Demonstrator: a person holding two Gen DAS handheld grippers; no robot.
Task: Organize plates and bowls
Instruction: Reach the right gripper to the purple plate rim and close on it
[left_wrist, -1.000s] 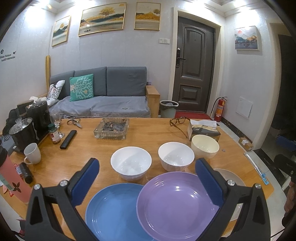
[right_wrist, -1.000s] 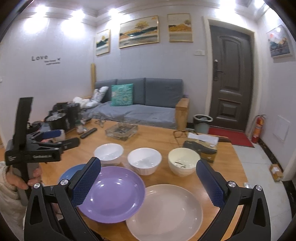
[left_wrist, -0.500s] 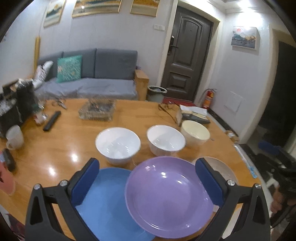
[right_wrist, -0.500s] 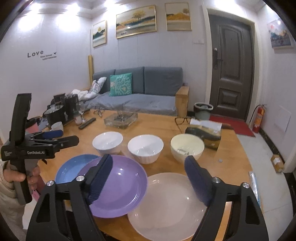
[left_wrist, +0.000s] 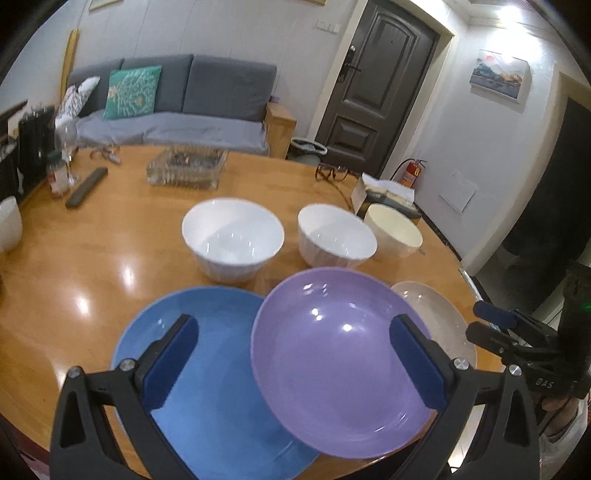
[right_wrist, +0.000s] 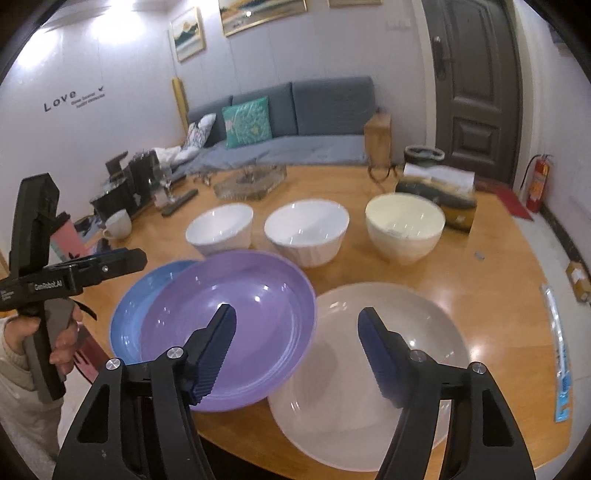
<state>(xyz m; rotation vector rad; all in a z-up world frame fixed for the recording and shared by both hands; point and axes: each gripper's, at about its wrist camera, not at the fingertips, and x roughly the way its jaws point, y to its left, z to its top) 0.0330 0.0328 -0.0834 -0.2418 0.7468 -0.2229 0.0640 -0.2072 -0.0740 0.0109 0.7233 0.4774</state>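
A purple plate (left_wrist: 332, 354) (right_wrist: 236, 332) lies at the table's near edge, overlapping a blue plate (left_wrist: 207, 387) (right_wrist: 136, 317) on its left and a beige plate (left_wrist: 439, 317) (right_wrist: 373, 369) on its right. Behind them stand two white bowls (left_wrist: 232, 236) (left_wrist: 334, 236) and a cream bowl (left_wrist: 393, 230) (right_wrist: 404, 227). My left gripper (left_wrist: 295, 365) is open and empty above the blue and purple plates. My right gripper (right_wrist: 297, 350) is open and empty, its jaws over the purple plate's right rim and the beige plate.
Farther back on the wooden table (left_wrist: 92, 236) are a glass ashtray (left_wrist: 184, 170), a remote (left_wrist: 86, 186), a white mug (right_wrist: 118, 223), glasses (left_wrist: 332, 171) and a tissue box (right_wrist: 436, 192). A kettle and wine glass stand at the left. The table edge runs close below the plates.
Both grippers have moved lower and closer to the plates. The right gripper's jaws have narrowed but remain open. The dishes have not moved.
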